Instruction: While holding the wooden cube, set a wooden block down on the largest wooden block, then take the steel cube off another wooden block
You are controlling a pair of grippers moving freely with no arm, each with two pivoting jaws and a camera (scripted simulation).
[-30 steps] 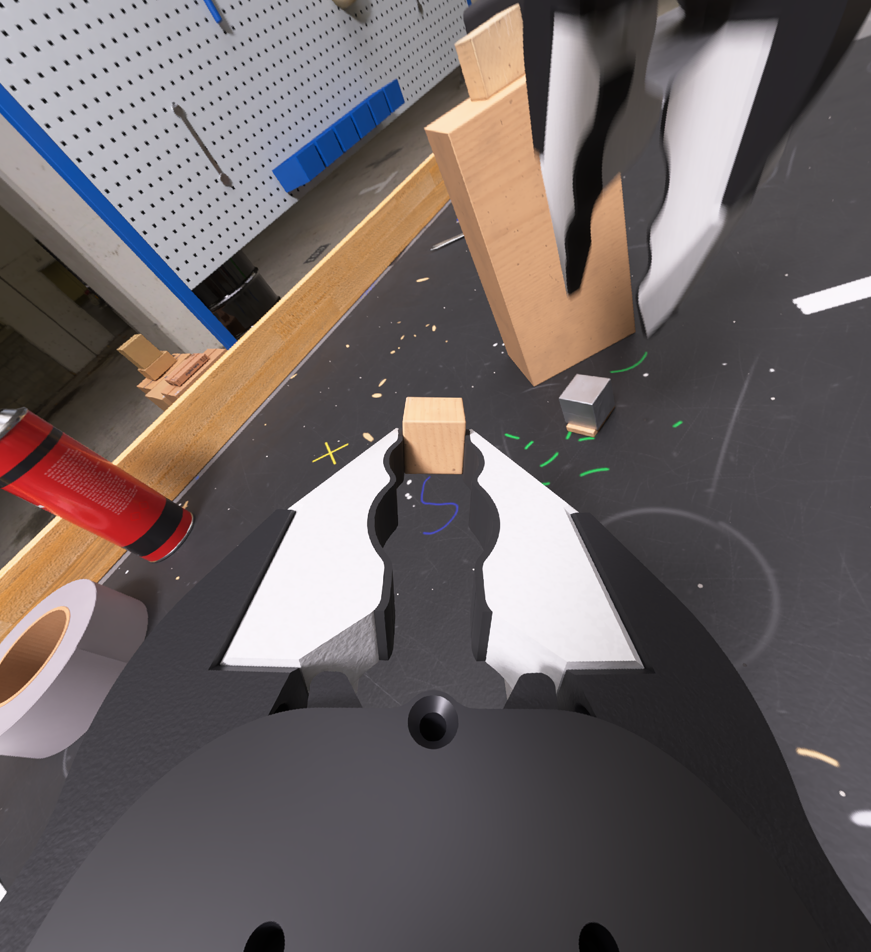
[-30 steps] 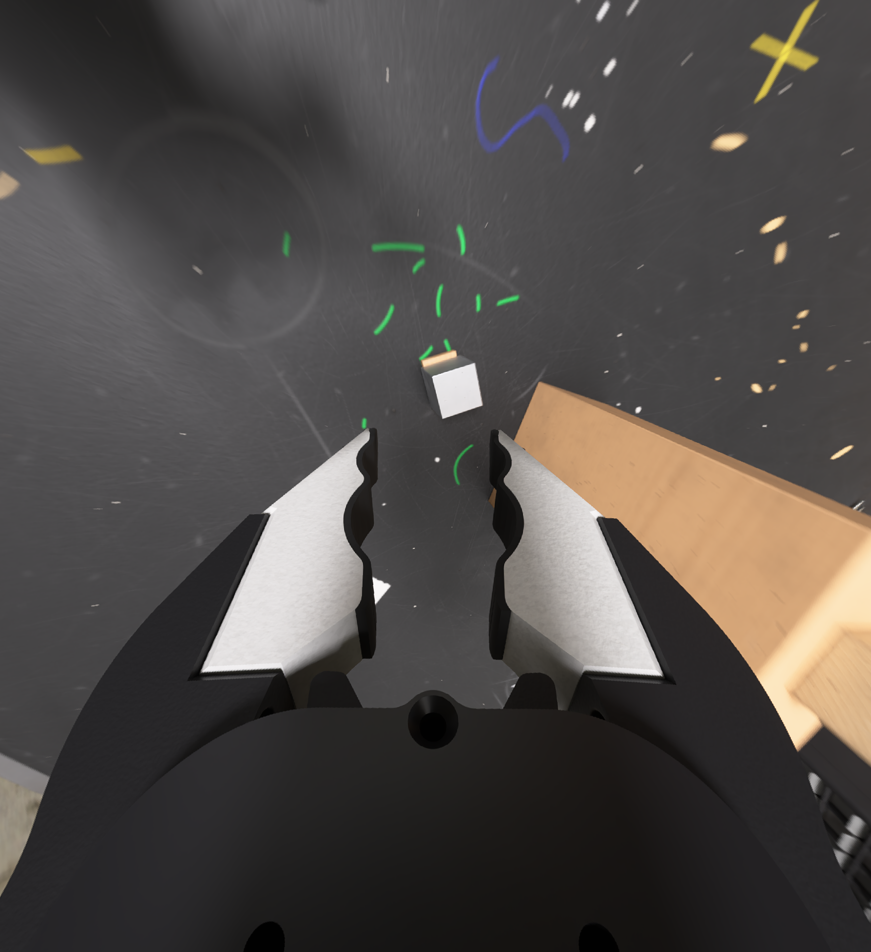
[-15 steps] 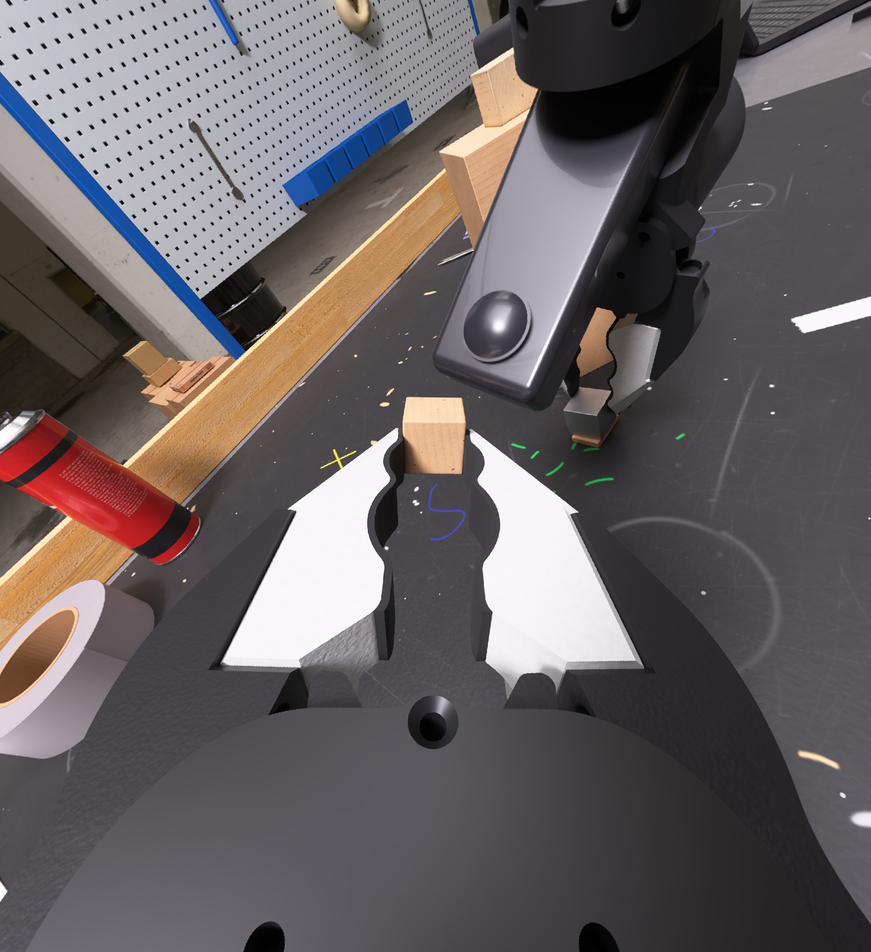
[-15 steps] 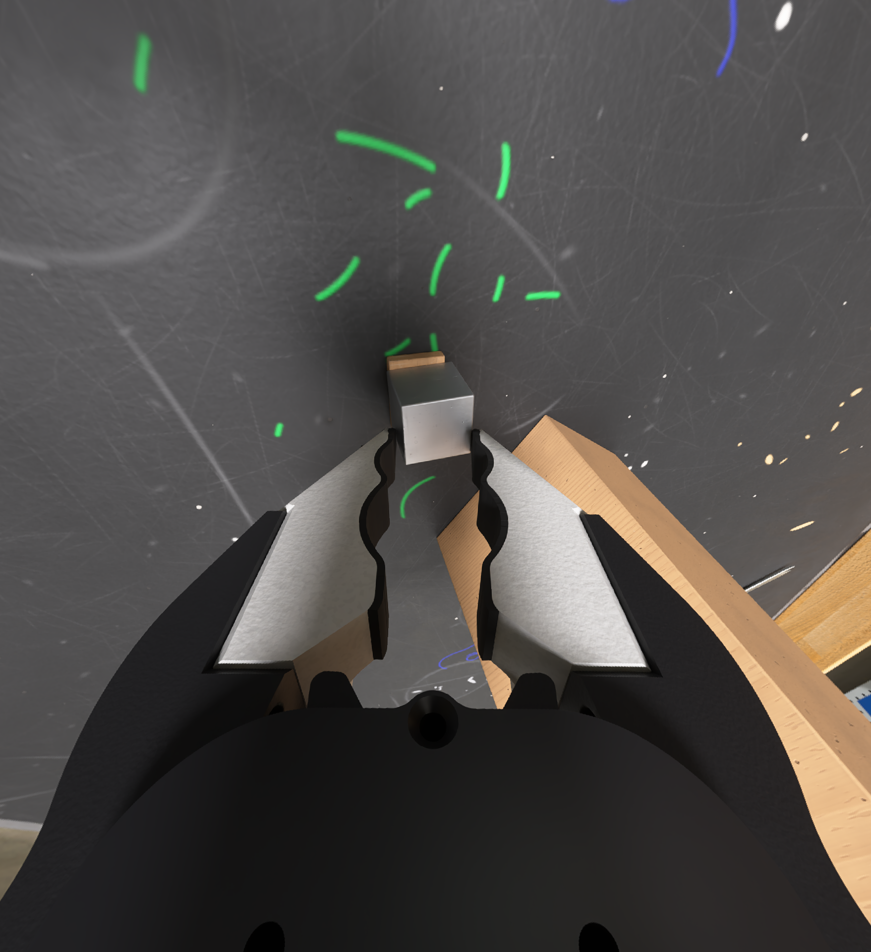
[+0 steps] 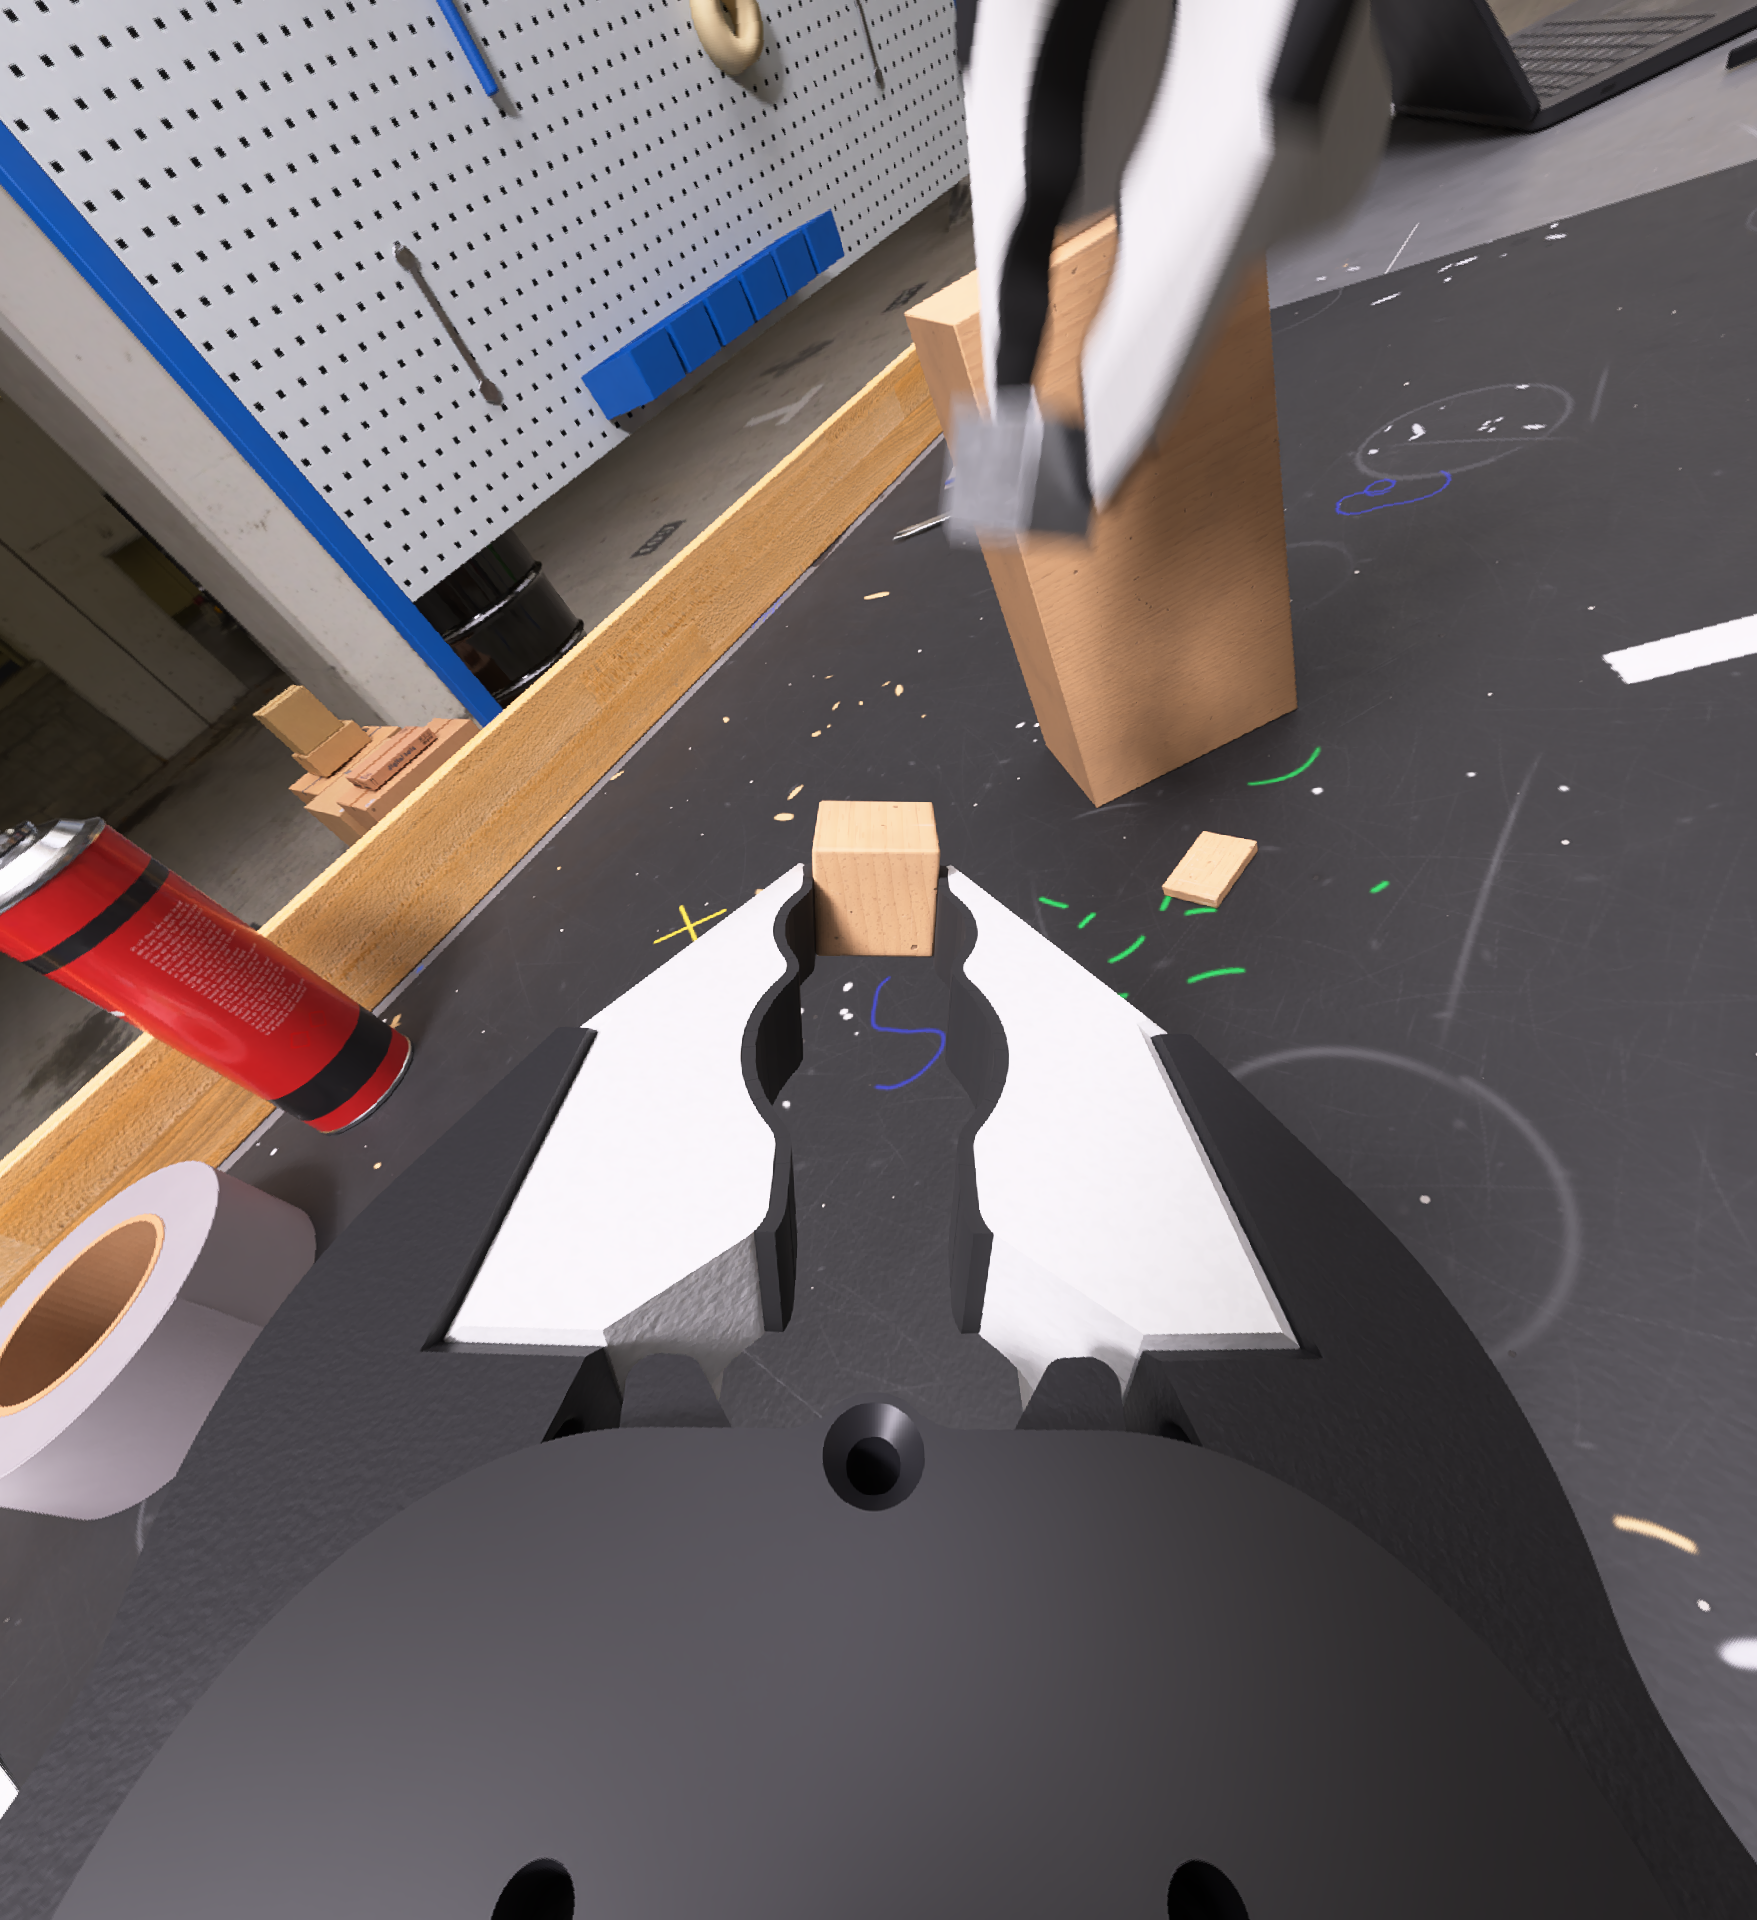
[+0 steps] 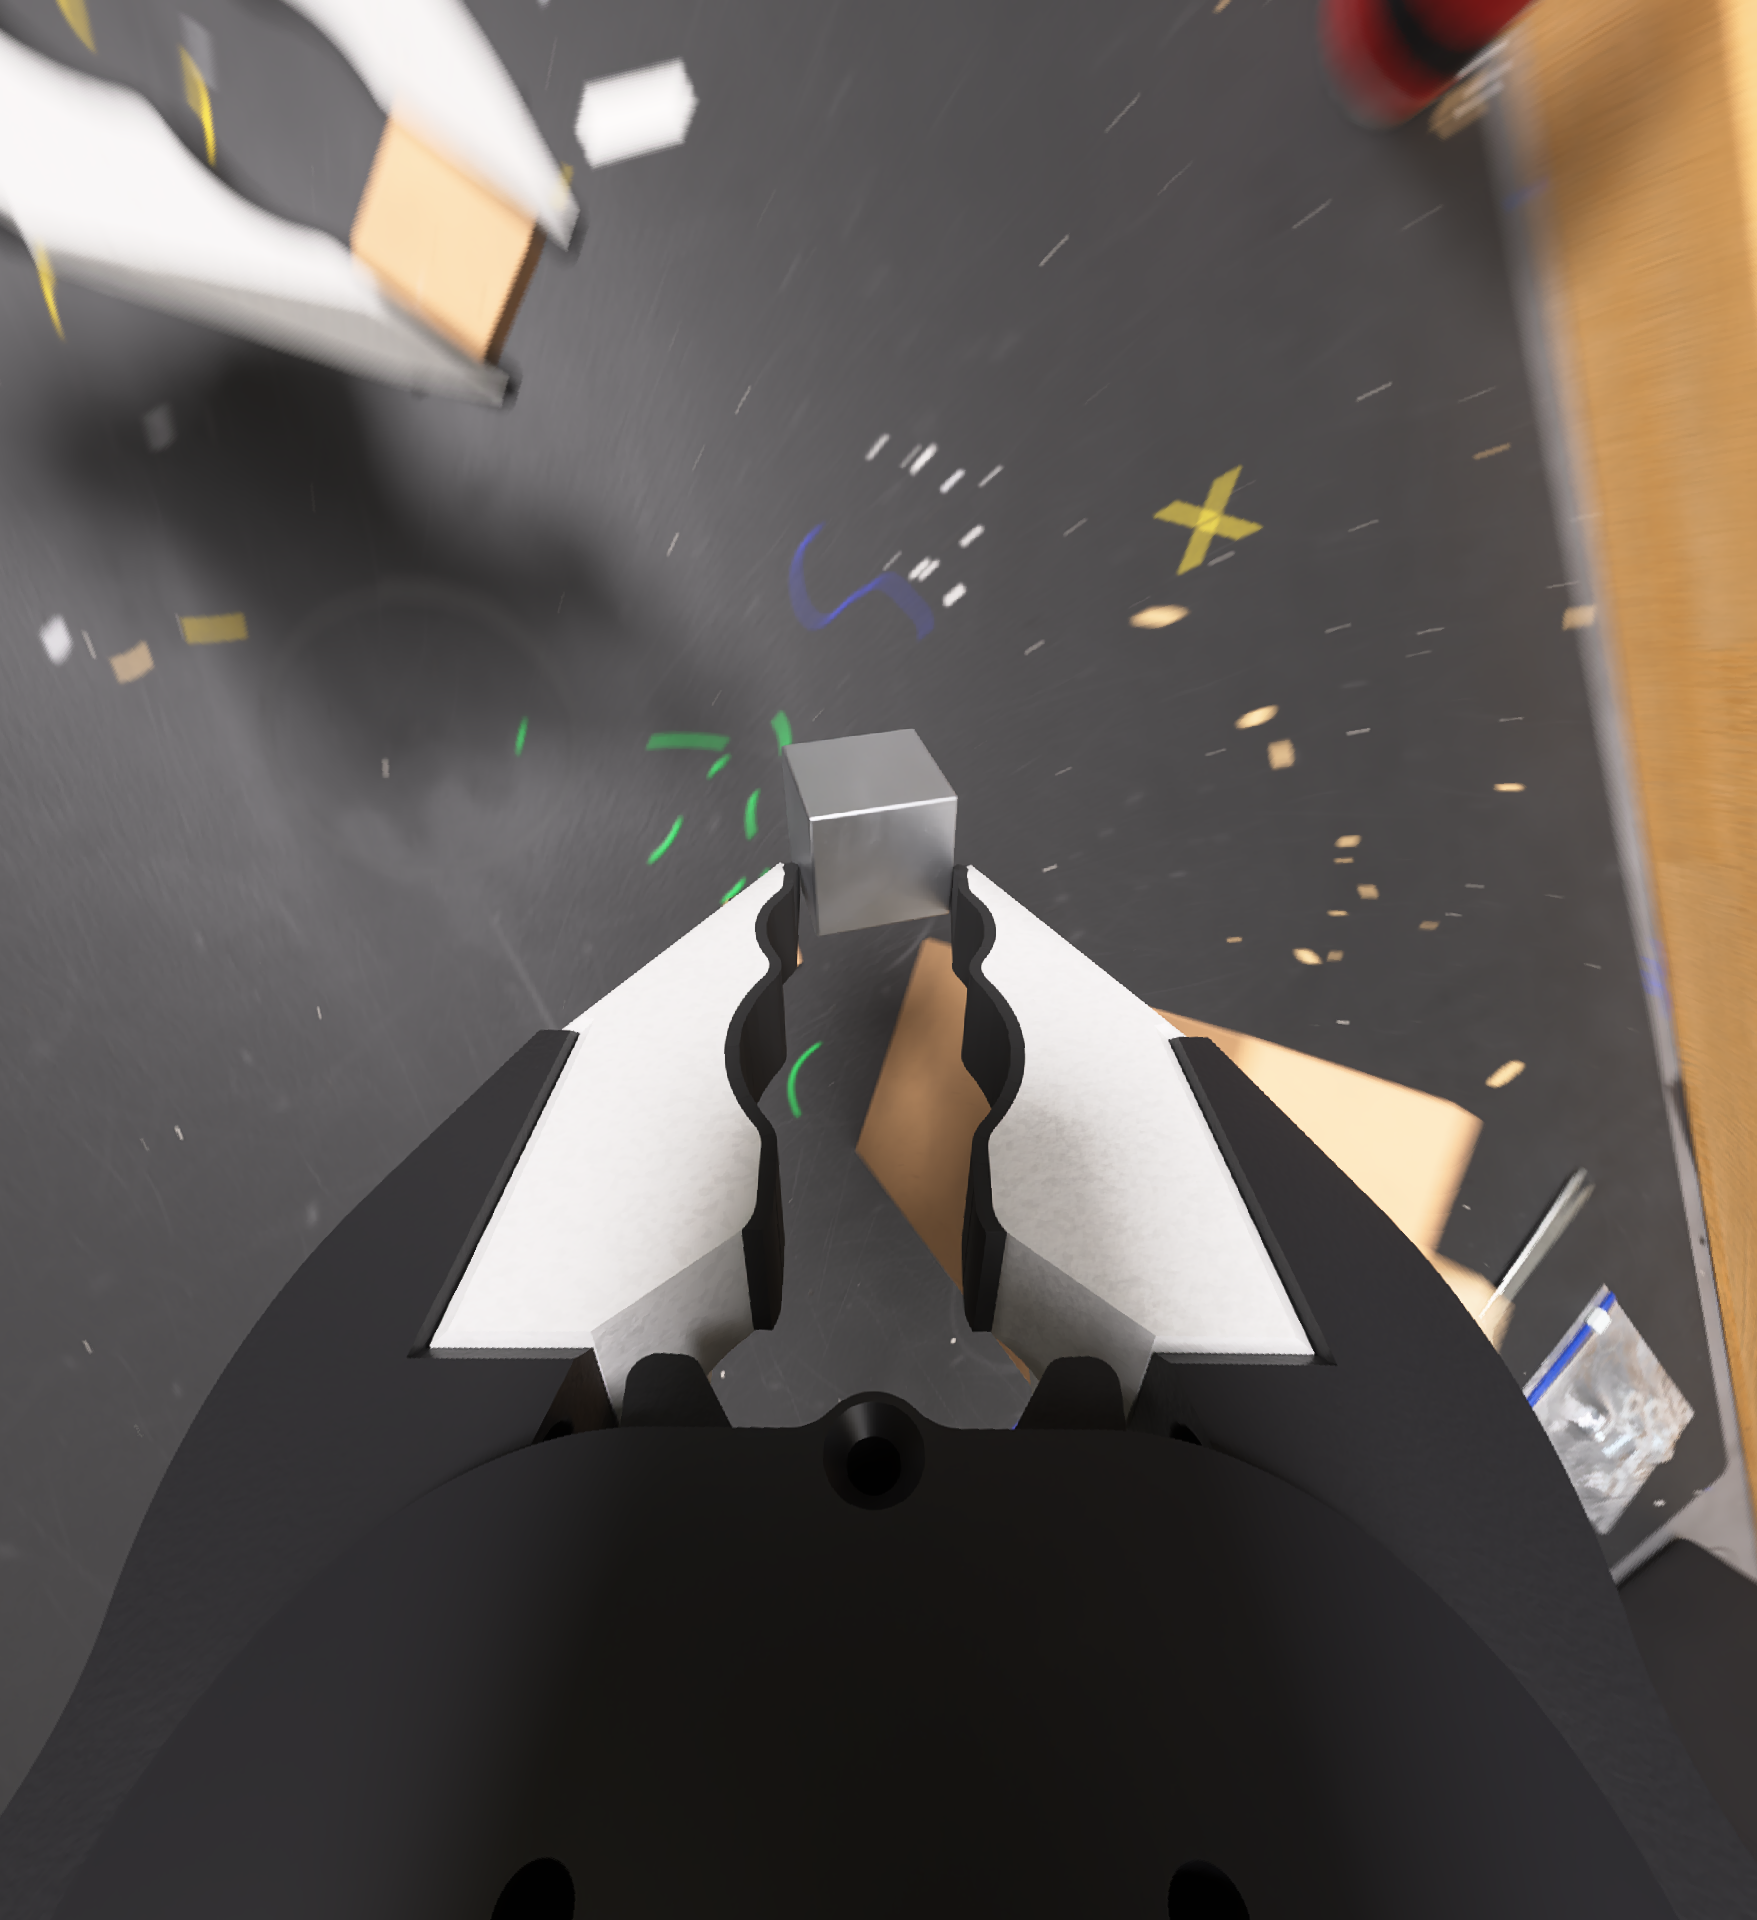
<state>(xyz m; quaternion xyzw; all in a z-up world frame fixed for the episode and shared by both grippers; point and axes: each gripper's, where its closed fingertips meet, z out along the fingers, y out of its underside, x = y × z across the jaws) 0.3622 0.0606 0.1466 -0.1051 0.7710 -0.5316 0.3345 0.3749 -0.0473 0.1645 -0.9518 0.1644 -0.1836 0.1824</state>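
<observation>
The dark workbench [image 5: 1476, 1039] fills both views, scratched and flecked with green, blue and yellow marks, with a pale wooden rail [image 5: 541, 727] along its left edge and a pegboard wall [image 5: 334, 260] beyond.

The big wooden block [image 5: 1165, 623] stands upright at the far middle of the bench; in the right wrist view it shows low down between and behind that gripper's fingers [image 6: 926, 1091]. Its top is hidden by the other gripper, so what lies on it cannot be told.

At near left, a roll of white tape [image 5: 95, 1340] lies on the bench, and past it a red spray can [image 5: 178, 987] lies tilted against the rail.

The left gripper [image 5: 874, 883] is clenched on the wooden cube [image 5: 874, 878], held at its fingertips above the bench.

The right gripper [image 6: 874, 883] is clamped on the steel cube [image 6: 869, 831], which is raised clear of the bench; from the left wrist view it appears blurred, up in front of the big block [image 5: 1019, 468].

A small thin wooden block [image 5: 1209, 868] lies flat and bare on the bench, near the foot of the big block, among the green marks.
</observation>
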